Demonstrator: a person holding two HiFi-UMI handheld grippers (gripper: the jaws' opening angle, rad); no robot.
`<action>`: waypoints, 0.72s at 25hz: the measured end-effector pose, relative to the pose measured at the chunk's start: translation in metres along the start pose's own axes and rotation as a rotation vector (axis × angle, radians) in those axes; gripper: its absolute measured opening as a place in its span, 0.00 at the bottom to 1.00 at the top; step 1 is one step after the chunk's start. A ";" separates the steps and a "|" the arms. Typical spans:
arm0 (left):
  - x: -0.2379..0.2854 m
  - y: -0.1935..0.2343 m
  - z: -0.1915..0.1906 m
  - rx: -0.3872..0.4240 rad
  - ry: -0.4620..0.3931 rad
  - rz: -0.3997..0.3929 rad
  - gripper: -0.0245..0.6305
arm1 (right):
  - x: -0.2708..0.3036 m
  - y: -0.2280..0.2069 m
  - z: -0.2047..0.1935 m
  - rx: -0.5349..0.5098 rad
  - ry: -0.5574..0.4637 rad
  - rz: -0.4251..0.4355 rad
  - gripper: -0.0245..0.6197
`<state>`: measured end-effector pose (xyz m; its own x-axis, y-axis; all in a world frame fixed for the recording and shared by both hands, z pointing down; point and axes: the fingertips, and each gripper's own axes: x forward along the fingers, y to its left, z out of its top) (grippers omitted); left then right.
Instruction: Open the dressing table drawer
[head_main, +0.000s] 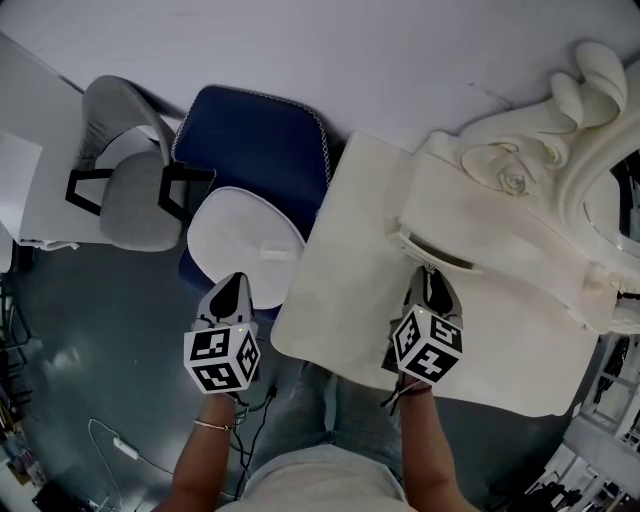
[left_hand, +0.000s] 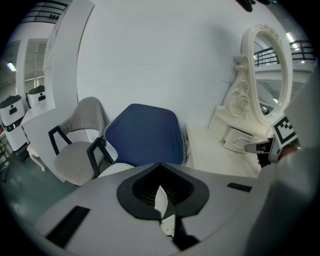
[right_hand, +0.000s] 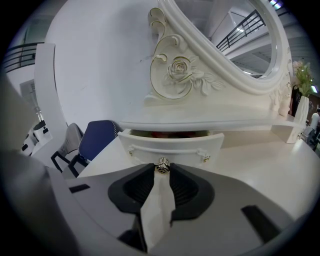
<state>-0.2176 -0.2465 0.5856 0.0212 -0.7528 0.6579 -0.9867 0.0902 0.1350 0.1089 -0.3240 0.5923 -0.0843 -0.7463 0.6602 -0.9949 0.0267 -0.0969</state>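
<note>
The small metal knob (right_hand: 161, 165) of the cream-painted drawer (right_hand: 172, 144) is grasped by the fingers of the right gripper (right_hand: 161, 171). The drawer, at the rear edge of the cream bench (head_main: 340, 290), is drawn slightly out. The fingers of the left gripper (left_hand: 160, 166) are clenched on nothing, beyond the bench's left edge.

Grey left claw (head_main: 234, 283) and right claw (head_main: 431, 274), black-white marker cubes (head_main: 222, 360), bracelet (head_main: 213, 425), jeans (head_main: 330, 405)
</note>
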 end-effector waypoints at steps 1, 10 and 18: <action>0.000 0.000 0.000 0.000 0.000 -0.001 0.07 | -0.001 0.000 -0.001 -0.002 0.001 0.000 0.20; -0.004 0.000 0.000 0.002 -0.006 -0.005 0.07 | -0.006 0.003 -0.005 -0.004 0.000 0.002 0.20; -0.010 0.002 -0.005 -0.001 -0.006 0.000 0.07 | -0.010 0.004 -0.009 -0.003 0.000 0.004 0.20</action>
<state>-0.2192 -0.2358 0.5831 0.0201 -0.7566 0.6536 -0.9866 0.0907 0.1354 0.1057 -0.3098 0.5921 -0.0885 -0.7465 0.6595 -0.9947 0.0320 -0.0973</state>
